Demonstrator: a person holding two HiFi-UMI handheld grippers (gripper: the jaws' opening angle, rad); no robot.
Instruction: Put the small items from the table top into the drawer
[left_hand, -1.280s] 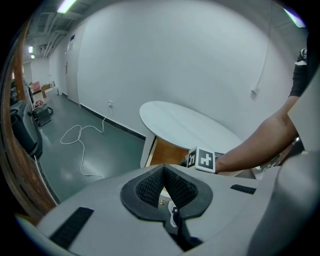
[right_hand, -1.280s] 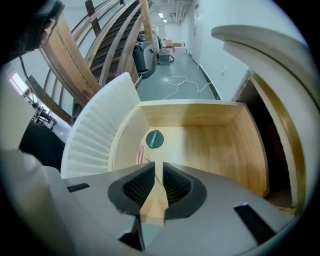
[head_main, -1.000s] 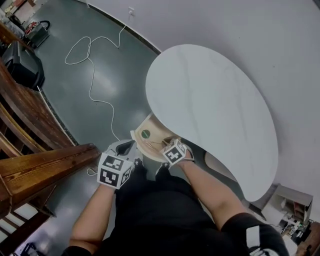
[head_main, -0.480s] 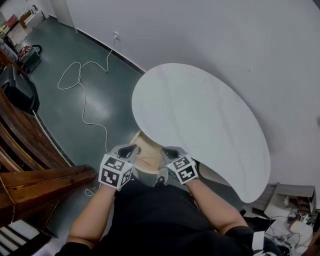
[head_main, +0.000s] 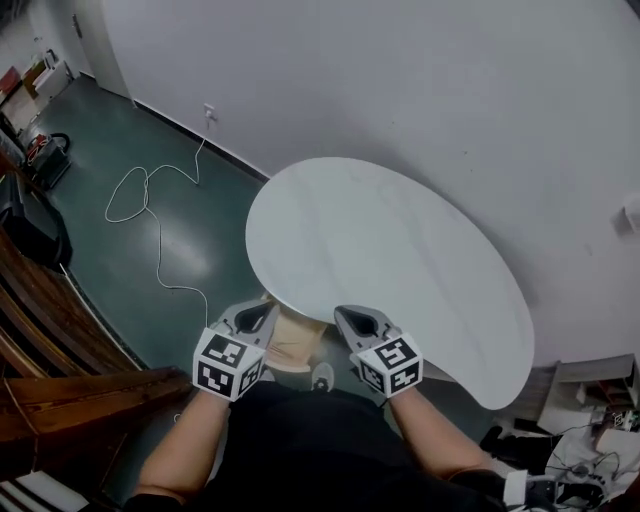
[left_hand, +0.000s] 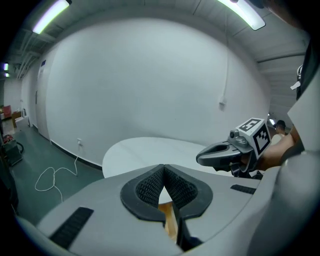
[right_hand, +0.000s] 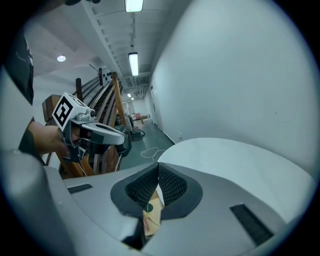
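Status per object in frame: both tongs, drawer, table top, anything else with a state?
Left tongs: shut, nothing between them.
Right tongs: shut, nothing between them.
Drawer: open, part of it showing past the table edge.
Green round item: lying in the drawer.
Table top: bare, no items showing on it.
Cable: loose loops on the floor.

Even ceiling-strip light, soft shadows; strong fisheye warping, dark vignetted corners.
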